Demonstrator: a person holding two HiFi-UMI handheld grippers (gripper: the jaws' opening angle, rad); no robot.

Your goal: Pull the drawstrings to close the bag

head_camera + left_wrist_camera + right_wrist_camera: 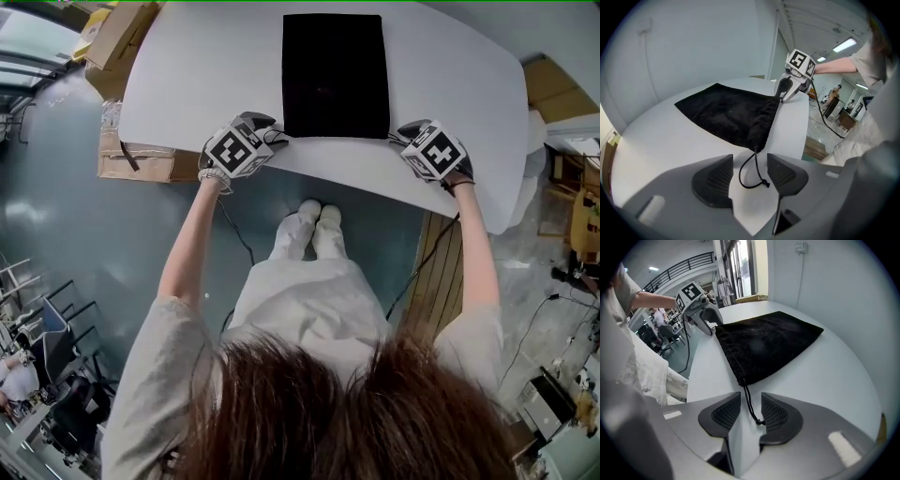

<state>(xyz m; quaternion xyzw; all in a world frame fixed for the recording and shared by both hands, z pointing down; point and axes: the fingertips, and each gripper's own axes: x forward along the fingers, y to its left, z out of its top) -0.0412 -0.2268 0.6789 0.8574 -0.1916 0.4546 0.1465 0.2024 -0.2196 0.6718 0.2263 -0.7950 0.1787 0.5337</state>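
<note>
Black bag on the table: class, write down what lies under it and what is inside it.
The black bag lies flat on the white table; the part beneath is covered. Its inside cannot be seen: the cloth hides it.

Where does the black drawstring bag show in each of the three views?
Head view: bag at top centre, lying flat on the white table.
Left gripper view: bag at centre, just ahead of the jaws.
Right gripper view: bag at centre, just ahead of the jaws.
Shared landmark: the white table under it.
</note>
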